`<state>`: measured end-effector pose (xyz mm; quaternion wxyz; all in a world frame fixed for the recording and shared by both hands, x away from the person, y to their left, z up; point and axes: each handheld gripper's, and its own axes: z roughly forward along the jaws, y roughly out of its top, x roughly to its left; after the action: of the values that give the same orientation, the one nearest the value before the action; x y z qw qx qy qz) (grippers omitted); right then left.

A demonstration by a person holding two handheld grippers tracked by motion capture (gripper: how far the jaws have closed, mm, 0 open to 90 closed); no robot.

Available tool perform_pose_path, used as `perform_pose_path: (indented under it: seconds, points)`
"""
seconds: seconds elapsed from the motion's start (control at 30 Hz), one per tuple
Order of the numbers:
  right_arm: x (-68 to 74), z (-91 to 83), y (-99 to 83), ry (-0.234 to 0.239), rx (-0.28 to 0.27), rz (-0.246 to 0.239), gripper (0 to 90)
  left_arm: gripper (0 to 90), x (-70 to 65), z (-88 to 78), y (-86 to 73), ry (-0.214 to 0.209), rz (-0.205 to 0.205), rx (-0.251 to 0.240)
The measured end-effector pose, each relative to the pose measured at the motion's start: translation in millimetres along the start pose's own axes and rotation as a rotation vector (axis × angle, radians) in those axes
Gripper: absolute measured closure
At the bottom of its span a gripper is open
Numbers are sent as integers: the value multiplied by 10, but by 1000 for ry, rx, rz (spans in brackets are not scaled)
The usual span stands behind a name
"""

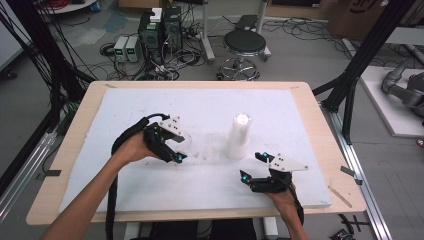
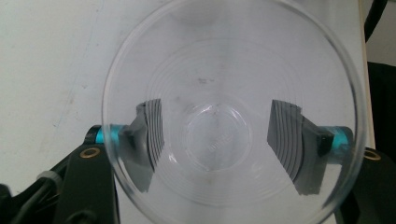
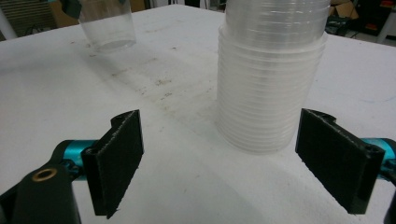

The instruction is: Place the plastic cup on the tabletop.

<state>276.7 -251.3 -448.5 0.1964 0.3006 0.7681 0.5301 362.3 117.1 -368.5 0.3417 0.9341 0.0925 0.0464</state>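
Ribbed clear plastic cup [image 2: 219, 135] sits clenched in our left gripper [image 1: 172, 150] above the white foam board [image 1: 125, 107]; our right gripper [image 3: 219, 158] gapes released before the cup stack [image 3: 271, 79]

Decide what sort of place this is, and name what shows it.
Probably a robotics lab or workshop: electronic boxes with tangled cables on the floor, a robot arm at the right, and a foam-topped work table framed by black struts.

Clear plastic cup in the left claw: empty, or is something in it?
Empty. The left gripper view looks straight through the clear plastic cup to its bare base, and the left claw pads show through its walls.
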Motion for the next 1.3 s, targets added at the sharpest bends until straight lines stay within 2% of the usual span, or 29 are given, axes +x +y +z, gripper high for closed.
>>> perform_pose_path:
  seconds: [0.2, 0.3, 0.7, 0.8, 0.9, 1.17, 1.3]
  points:
    - [-10, 7, -20, -5, 2, 1, 153, 358, 22, 13, 1, 21, -4, -3]
    - [-10, 20, -31, -1, 8, 8, 153, 360, 33, 24, 5, 14, -5, 0]
    - [-10, 30, -45, -9, 15, 10, 153, 360, 111, 227, 31, 18, -5, 47]
    - [-13, 33, -44, -12, 17, 8, 153, 360, 142, 286, 32, 45, -6, 56]
    - [-11, 37, -43, -12, 25, 13, 153, 360, 173, 349, 32, 45, -21, 61]
    - [-9, 37, -45, -12, 23, 13, 153, 360, 191, 482, 57, 39, -18, 80]
    - [-8, 38, -46, -14, 25, 9, 153, 358, 193, 546, 54, 34, -7, 110]
